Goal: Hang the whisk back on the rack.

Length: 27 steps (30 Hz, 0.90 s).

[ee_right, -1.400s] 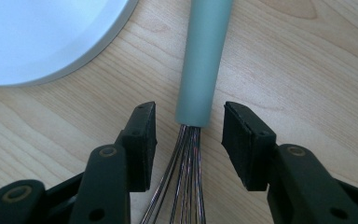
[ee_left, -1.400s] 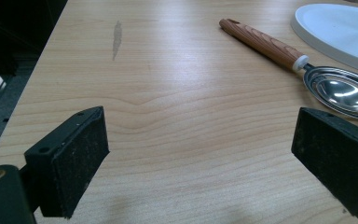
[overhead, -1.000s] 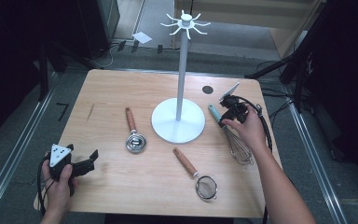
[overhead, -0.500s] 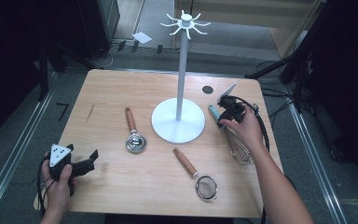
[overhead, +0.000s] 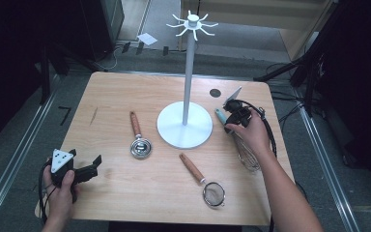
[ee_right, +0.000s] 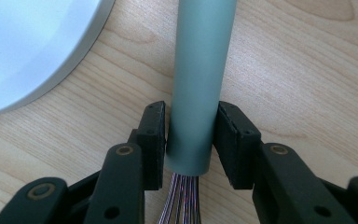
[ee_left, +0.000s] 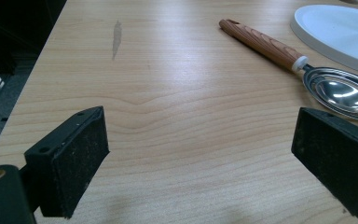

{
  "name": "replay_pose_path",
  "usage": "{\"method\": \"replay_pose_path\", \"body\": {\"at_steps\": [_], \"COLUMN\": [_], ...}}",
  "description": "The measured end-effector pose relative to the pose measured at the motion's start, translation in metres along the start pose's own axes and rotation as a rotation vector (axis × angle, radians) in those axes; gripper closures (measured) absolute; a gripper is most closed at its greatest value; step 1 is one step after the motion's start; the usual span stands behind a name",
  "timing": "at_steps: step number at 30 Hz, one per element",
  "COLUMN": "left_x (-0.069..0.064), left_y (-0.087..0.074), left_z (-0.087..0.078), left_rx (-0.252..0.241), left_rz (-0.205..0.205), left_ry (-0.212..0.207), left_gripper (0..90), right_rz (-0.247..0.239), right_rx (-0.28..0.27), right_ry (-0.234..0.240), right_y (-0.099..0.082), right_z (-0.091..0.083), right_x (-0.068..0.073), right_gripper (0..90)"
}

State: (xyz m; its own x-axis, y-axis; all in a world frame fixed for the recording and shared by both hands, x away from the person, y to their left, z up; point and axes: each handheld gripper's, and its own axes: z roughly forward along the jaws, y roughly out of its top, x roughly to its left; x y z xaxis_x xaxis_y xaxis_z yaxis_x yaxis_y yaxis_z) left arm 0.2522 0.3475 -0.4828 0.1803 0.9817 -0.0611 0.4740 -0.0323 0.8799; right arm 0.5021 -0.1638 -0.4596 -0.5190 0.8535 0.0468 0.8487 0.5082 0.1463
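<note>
Whisk: the whisk (overhead: pixel 241 145) lies flat on the right side of the wooden counter (overhead: pixel 125 92), its grey-green handle (ee_right: pixel 200 84) pointing away from the person toward the far edge and its wire loops trailing back under the right hand.
Right gripper: the right gripper (ee_right: pixel 190 144) straddles the near end of the handle, where the wires come out, 1 black jaw on each side; the jaws have just been closing, and in the right gripper view both pads meet the handle's sides.
Relation: the handle runs straight up between the 2 jaws and out beyond them, resting on the wood just beside the rim of the white stand base (ee_right: pixel 32 51).
Left gripper: the left gripper (overhead: pixel 89 166) rests at the near left corner of the counter, jaws spread wide with bare wood between them.
Stand: a white utensil stand (overhead: pixel 188 72) rises from its round base at the middle of the counter, hooks at the top.
Other utensils: a wood-handled metal scoop (overhead: pixel 139 140) lies left of the base, well apart from the whisk; a small wood-handled strainer (overhead: pixel 207 186) lies toward the near edge.
</note>
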Motion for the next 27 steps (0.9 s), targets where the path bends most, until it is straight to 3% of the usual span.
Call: {"method": "replay_pose_path", "body": {"at_steps": [13, 20, 22, 23, 24, 27], "left_x": [-0.0003, -0.0011, -0.001, -0.0009, -0.0009, -0.0005], "left_y": [0.0, -0.0001, -0.0001, -0.0002, -0.0001, -0.0001], "left_z": [0.0002, 0.0001, 0.0, 0.0, 0.0, 0.0], "left_rx": [-0.001, 0.0, 0.0, 0.0, 0.0, 0.0], "left_rz": [0.003, 0.01, 0.011, 0.011, 0.009, 0.005], "left_ry": [0.0, 0.0, -0.001, -0.002, -0.001, -0.002], "left_gripper": [4.3, 4.6, 4.6, 4.6, 4.6, 4.5], "right_rz": [0.007, 0.039, 0.042, 0.046, 0.052, 0.045], "right_rx": [0.005, 0.025, 0.035, 0.044, 0.072, 0.074], "right_ry": [-0.034, -0.037, -0.037, -0.037, -0.041, -0.039], "right_y": [0.0037, 0.0051, 0.006, 0.007, 0.0092, 0.0104], "right_z": [0.004, 0.0039, 0.0038, 0.0043, 0.0057, 0.0059], "right_x": [0.0036, 0.0047, 0.0048, 0.0053, 0.0046, 0.0052], "right_gripper": [67.9, 68.6, 67.2, 62.2, 51.2, 52.2]}}
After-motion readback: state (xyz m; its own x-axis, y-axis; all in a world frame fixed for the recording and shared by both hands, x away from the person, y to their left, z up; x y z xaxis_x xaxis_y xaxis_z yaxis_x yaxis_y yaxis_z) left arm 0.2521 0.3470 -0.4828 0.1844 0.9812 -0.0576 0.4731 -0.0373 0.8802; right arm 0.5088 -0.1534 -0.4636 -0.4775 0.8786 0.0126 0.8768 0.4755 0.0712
